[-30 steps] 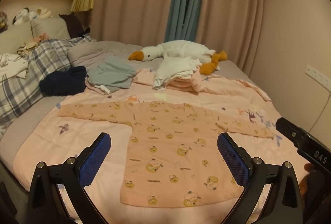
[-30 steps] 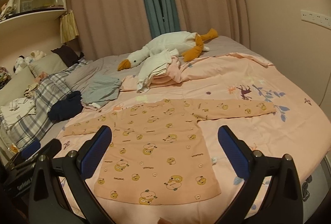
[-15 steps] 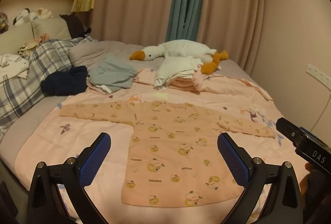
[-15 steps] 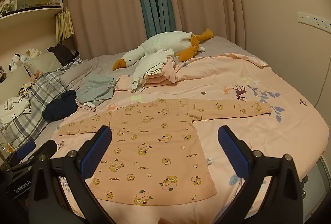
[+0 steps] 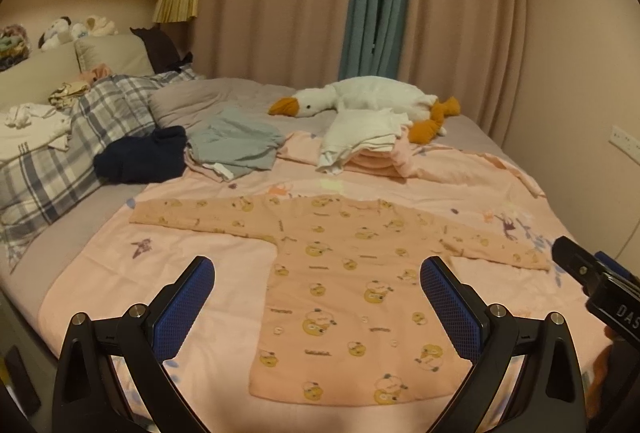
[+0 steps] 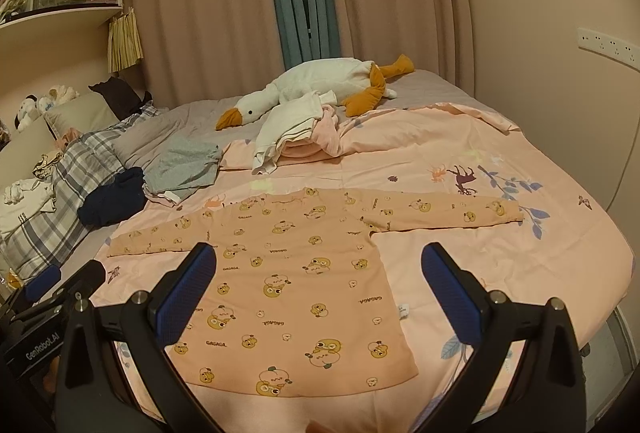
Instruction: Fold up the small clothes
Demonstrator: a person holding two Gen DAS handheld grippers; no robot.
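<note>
A pink printed quilt [image 6: 460,233] covers the bed. On it, nearest, a peach long-sleeved baby top [image 6: 304,273] lies flat, sleeves spread. Both the left gripper [image 5: 317,289] and right gripper [image 6: 319,273] hover above its hem, fingers wide, empty. Beyond lie folded clothes [image 6: 288,137] and a goose plush [image 6: 312,85], before curtains [image 6: 224,5].

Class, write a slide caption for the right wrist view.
Open right hand-held gripper above flat peach shirt on bed.
</note>
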